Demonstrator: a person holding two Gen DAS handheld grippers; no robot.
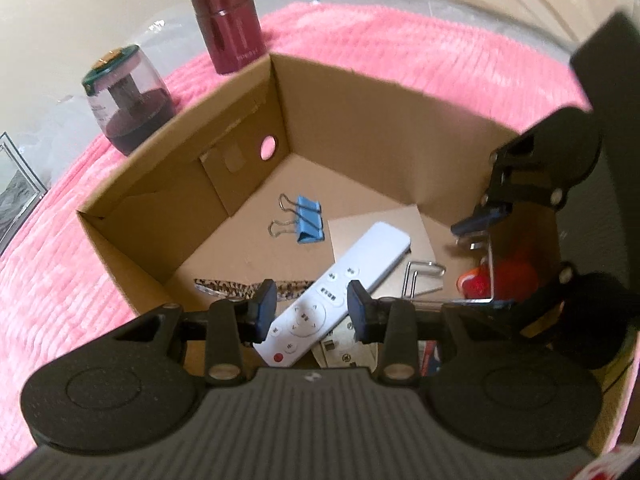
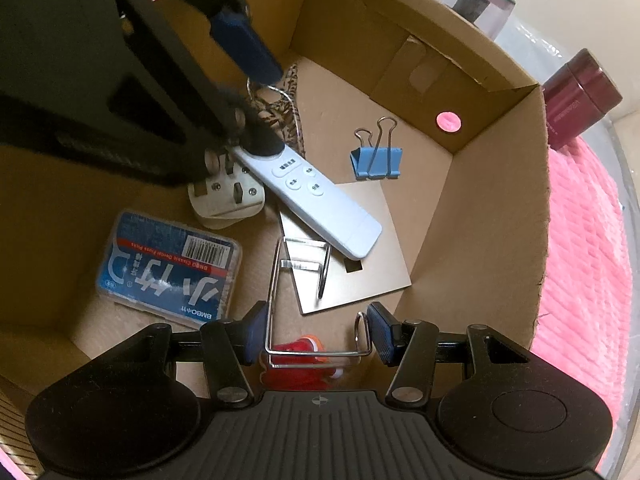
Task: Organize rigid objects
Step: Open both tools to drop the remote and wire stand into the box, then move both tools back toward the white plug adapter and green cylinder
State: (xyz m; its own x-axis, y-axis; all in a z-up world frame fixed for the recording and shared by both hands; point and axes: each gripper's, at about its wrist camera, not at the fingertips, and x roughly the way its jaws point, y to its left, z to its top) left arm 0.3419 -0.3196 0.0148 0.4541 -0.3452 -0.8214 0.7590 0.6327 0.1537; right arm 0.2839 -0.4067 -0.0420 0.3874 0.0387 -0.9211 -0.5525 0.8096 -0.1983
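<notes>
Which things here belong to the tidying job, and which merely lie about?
Job: cardboard box, white remote, blue binder clip, wire stand, floss-pick box, plug.
Lying about: pink blanket, framed picture.

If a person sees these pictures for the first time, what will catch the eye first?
Probably the white remote, lying slanted in the middle of the cardboard box, with the left gripper open around its button end. Next, the blue binder clip beside it, and the pink blanket under the box.

A home, likely a bedroom — fuzzy pink blanket (image 1: 360, 48), framed picture (image 1: 16, 184), cardboard box (image 1: 380, 120) of household oddments.
</notes>
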